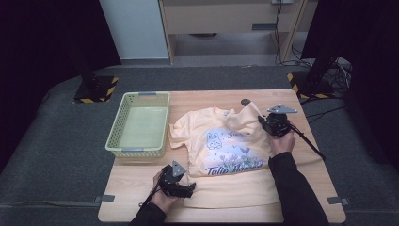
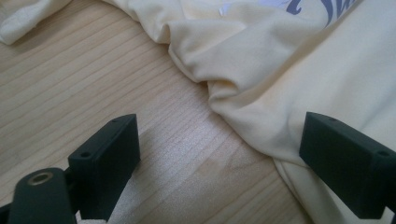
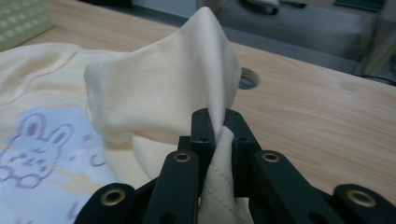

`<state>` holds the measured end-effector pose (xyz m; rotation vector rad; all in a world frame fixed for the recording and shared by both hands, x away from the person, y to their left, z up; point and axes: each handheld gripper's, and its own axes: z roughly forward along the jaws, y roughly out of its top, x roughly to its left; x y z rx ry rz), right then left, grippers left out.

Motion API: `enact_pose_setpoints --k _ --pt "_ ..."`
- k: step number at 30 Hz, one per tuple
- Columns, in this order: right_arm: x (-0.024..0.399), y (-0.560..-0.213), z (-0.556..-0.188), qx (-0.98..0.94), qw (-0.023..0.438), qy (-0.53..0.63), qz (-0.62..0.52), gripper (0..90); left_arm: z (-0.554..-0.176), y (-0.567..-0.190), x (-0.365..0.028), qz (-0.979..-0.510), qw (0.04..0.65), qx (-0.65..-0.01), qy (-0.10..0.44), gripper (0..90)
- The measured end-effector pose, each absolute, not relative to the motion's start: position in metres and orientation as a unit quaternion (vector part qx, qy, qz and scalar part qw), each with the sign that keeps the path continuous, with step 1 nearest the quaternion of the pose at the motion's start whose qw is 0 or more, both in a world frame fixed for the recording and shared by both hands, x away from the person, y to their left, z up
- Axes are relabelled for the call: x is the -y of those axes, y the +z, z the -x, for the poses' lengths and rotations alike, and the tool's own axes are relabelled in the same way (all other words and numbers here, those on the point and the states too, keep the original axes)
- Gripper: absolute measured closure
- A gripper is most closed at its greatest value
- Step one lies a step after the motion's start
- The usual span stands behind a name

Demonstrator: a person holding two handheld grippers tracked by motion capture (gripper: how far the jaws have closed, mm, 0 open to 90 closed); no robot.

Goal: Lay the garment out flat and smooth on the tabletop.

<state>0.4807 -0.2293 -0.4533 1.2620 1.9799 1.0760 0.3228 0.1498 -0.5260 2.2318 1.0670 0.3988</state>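
A pale green plastic mesh basket stands at the left of the light wooden table. Just right of it lies a cream-yellow cotton T-shirt with a rabbit print, spread across the table's middle. At its near left corner the left gripper rests low on the wood, jaws spread wide, the shirt's bunched hem lying between them with one jaw over the cloth. At the shirt's far right the right gripper has its jaws pressed together on the sleeve, pinching a fold that rises in a peak above the tabletop.
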Motion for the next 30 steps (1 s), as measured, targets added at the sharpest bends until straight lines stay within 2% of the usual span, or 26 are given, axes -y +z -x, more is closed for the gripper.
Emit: enact_pose_setpoints --k 5,14,22,26,30 --pt "0.258 -0.456 -0.486 -0.709 0.297 0.37 -0.521 80.8 -0.323 -0.526 -0.15 -0.846 0.312 -0.405 0.151 11.6" --pt "0.284 -0.464 -0.484 -0.687 0.307 0.355 -0.554 57.9 -0.323 -0.526 -0.15 -0.845 0.311 -0.407 0.151 11.6" --pt "0.264 -0.481 -0.486 -0.727 0.258 0.37 -0.518 38.8 -0.322 -0.525 -0.148 -0.847 0.308 -0.403 0.158 11.6" --pt "0.255 -0.495 -0.491 -0.741 0.223 0.369 -0.515 34.6 -0.321 -0.525 -0.148 -0.848 0.306 -0.402 0.16 11.5" --pt "0.248 -0.509 -0.494 -0.757 0.216 0.34 -0.514 28.8 -0.321 -0.524 -0.148 -0.849 0.304 -0.401 0.162 11.2"
